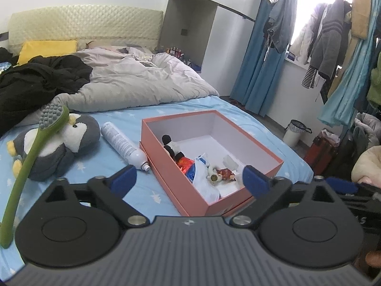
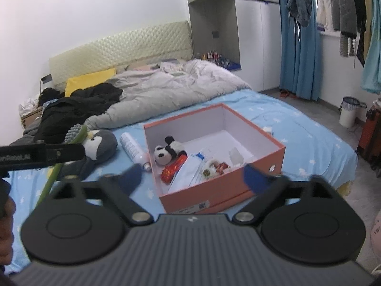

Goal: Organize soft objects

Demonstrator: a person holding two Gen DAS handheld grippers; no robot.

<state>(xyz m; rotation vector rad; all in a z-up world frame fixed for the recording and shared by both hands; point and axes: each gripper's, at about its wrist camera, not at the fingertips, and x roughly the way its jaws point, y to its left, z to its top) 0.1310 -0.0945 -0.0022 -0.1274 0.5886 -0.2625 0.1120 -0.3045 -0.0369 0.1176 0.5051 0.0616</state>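
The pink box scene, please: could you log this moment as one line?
left gripper: open, empty | right gripper: open, empty | panda plush: in pink box | penguin plush: on bed, outside

Black linkage arms, blue-padded jaws, silver pivot screws, ribbed grey housing.

A white spray can (image 1: 123, 145) lies beside a green brush (image 1: 31, 157).

Left hand-held gripper (image 1: 190, 178) and right hand-held gripper (image 2: 194, 177) both spread wide
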